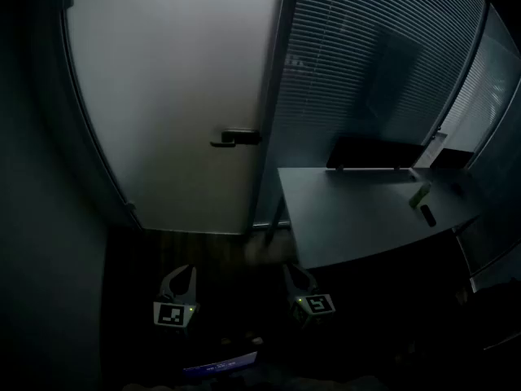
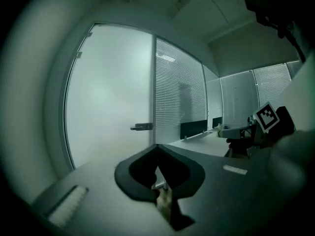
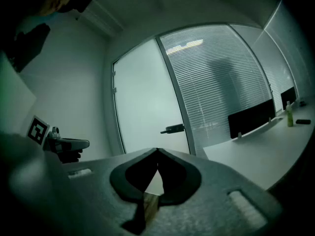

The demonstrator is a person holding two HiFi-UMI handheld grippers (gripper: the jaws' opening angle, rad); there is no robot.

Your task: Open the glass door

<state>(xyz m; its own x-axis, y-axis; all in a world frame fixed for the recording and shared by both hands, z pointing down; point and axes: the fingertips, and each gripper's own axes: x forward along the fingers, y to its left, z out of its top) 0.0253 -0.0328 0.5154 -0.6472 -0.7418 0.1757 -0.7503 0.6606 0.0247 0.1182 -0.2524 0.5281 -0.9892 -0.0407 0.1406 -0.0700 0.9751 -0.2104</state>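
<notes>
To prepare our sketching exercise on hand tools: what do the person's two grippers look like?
The left gripper and right gripper match: a pale, curved two-finger claw, a cube bearing black-and-white square markers, and a small green light beside it. From their own cameras, the claw tips form a dark spade shape on a grey body.

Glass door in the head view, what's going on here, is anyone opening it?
A person faces the frosted glass door in a dim office, holding a gripper in each hand. The left gripper and the right gripper are both held low, short of the door, jaws together with nothing between them. Neither touches the door handle, and the door looks shut. A desk stands to the right.
</notes>
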